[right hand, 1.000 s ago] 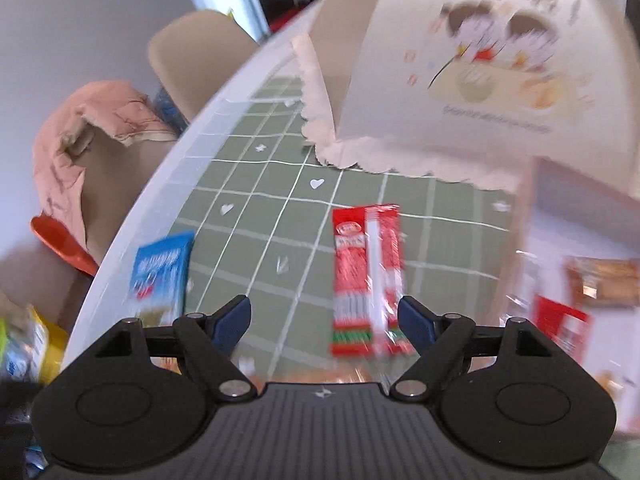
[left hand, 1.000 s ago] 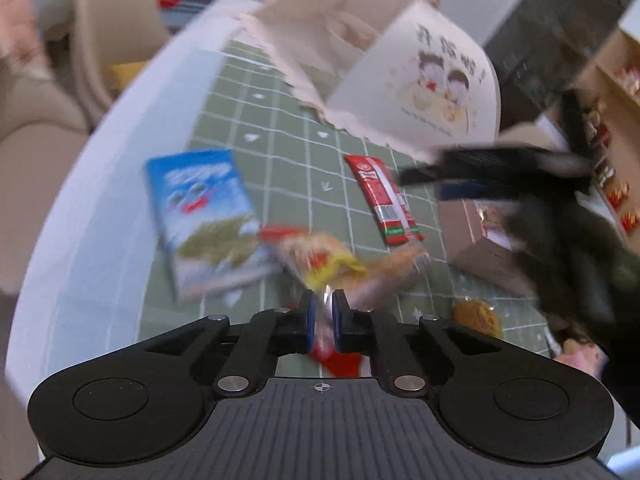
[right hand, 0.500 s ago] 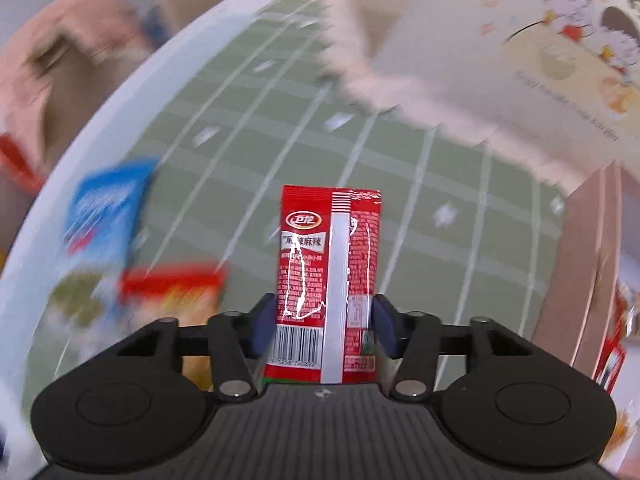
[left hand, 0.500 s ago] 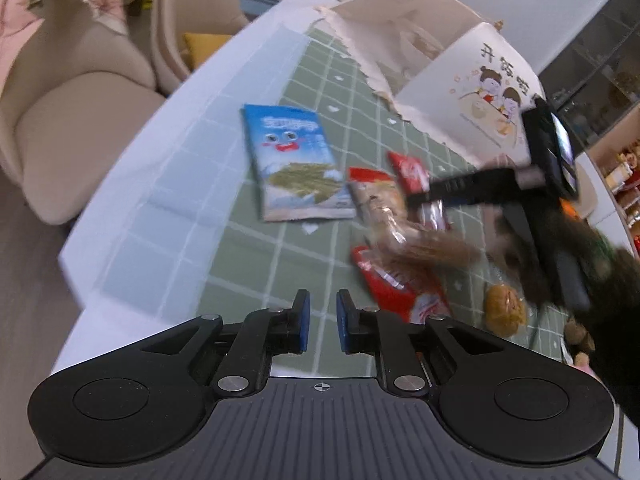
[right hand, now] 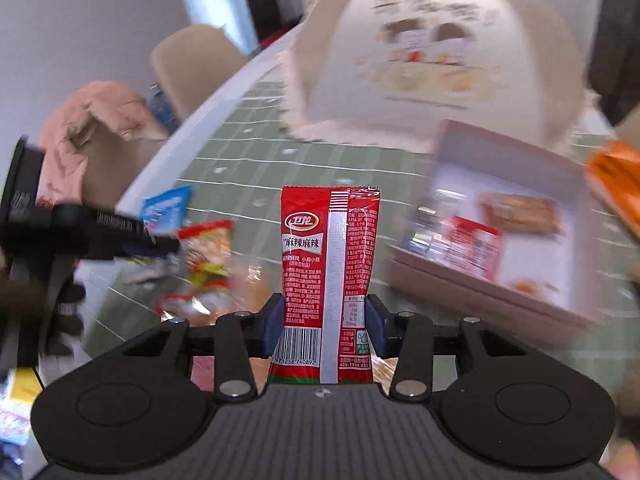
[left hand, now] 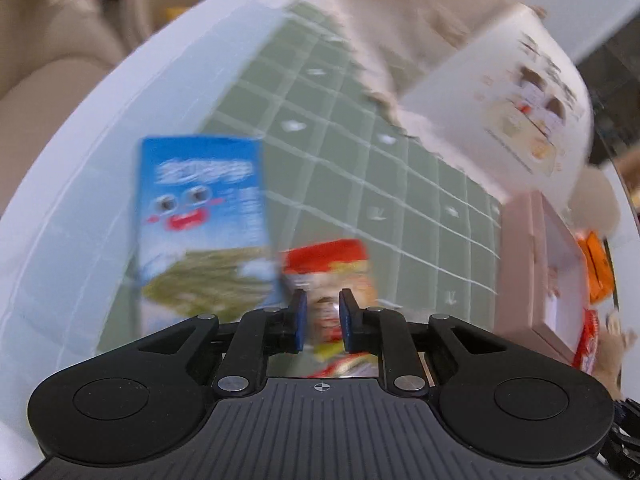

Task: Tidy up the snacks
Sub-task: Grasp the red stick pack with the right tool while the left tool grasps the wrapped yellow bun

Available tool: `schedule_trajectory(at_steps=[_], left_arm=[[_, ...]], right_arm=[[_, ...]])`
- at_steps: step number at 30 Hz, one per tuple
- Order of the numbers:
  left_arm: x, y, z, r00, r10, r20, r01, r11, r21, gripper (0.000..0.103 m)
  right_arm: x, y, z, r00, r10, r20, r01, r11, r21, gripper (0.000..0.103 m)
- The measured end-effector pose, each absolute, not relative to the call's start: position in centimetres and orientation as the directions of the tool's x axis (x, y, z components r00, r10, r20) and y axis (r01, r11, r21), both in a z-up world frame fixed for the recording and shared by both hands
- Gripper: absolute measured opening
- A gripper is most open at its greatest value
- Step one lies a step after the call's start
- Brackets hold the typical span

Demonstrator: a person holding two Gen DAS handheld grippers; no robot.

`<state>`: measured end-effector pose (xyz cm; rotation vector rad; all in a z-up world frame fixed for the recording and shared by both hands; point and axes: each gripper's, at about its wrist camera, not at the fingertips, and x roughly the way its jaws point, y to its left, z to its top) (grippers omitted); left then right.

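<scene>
Home dining area. Round white table [left hand: 80, 168] under a green grid cloth [left hand: 344, 152] printed with small hearts; a domed mesh food cover [right hand: 436, 60] with a cartoon print stands near the table's far edge. Padded beige chairs [right hand: 192, 64] are pulled up to the rim, one with a pink garment [right hand: 92, 120] draped over it. Snack packets [left hand: 200, 216] are scattered on the cloth beside a pink cardboard box [right hand: 500, 216] holding more. White walls and a dark doorway behind, blurred.
</scene>
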<state>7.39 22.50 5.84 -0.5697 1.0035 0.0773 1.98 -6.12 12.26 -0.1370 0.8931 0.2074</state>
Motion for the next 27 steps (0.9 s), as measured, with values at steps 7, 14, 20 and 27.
schedule_trajectory(at_steps=[7, 14, 20, 27], left_arm=[[6.9, 13.6, 5.5, 0.424, -0.346, -0.837, -0.103, 0.9, -0.424, 0.021], [6.1, 4.6, 7.1, 0.421, -0.357, -0.834, 0.137, 0.934, -0.331, 0.029], [7.7, -0.8, 5.6, 0.353, -0.318, -0.88, 0.16, 0.947, -0.278, 0.029], [7.5, -5.2, 5.3, 0.441, -0.134, -0.887, 0.302, 0.953, 0.006, 0.033]], right_arm=[[-1.8, -14.0, 8.8, 0.552, -0.016, -0.834, 0.031, 1.0, 0.002, 0.043], [-4.5, -14.0, 6.8, 0.576, -0.031, -0.817, 0.07, 0.997, 0.011, 0.042], [-5.3, -13.9, 5.5, 0.593, -0.06, -0.803, 0.065, 0.998, -0.027, 0.042], [-5.6, -13.2, 2.2, 0.553, -0.09, -0.828, 0.046, 0.996, -0.077, 0.076]])
